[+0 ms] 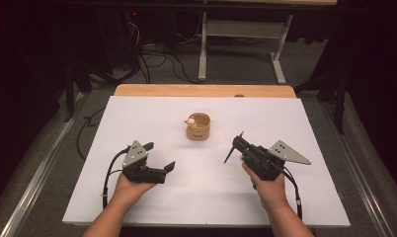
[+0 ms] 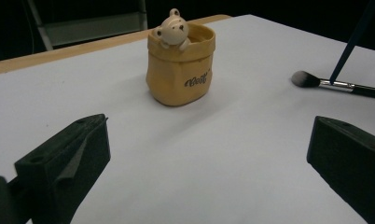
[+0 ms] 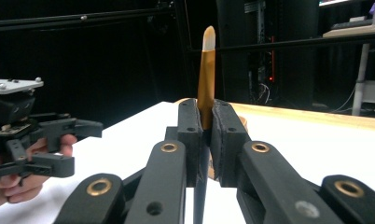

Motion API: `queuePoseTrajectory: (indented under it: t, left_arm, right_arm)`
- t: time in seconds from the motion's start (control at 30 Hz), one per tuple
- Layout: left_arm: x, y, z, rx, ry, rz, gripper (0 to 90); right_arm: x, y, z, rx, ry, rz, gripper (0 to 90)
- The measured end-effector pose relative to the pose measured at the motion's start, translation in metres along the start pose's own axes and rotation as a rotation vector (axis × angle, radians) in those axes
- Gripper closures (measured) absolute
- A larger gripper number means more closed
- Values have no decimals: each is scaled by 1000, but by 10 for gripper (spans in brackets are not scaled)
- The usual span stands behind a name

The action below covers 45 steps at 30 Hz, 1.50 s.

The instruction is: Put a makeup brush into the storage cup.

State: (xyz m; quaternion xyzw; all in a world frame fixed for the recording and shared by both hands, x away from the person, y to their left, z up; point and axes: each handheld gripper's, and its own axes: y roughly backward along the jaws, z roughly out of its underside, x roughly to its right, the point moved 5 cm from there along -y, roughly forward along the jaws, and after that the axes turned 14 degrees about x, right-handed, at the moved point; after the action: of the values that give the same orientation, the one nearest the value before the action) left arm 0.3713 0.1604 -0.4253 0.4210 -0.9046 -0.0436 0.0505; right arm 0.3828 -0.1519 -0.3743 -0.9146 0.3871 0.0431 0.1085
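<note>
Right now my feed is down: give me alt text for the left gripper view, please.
A yellow bag-shaped pot with a small bear figure on its rim stands on the white table, straight ahead between the left gripper's wide-open, empty jaws. At the right, a makeup brush lies on the table with a dark slanted handle rising above it.

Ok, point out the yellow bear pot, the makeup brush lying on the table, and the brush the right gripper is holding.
yellow bear pot [image 2: 181, 77], left gripper view, front wall.
makeup brush [image 2: 307, 80], left gripper view, bristle head.
held brush [image 3: 205, 88], right gripper view, orange handle above the jaws.
right gripper [image 3: 205, 140], right gripper view, between its fingertips.
</note>
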Motion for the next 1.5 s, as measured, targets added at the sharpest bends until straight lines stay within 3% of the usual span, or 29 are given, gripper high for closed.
queuePoseTrajectory:
  t: [0.47, 0.77, 1.1, 1.5]
  left_arm:
    - [-10, 21, 9, -14, 3, -17, 0]
    - [-7, 22, 9, -9, -13, -3, 0]
    - [-5, 25, 3, 23, 16, 15, 0]
    - [-4, 25, 1, 27, 8, 25, 0]
  right_arm:
    - [-2, -20, -8, 16, 43, 17, 856]
    - [3, -38, -9, -1, 65, 31, 857]
    - [7, -57, -13, -22, 103, 55, 857]
    - [1, -76, -22, -18, 133, 47, 857]
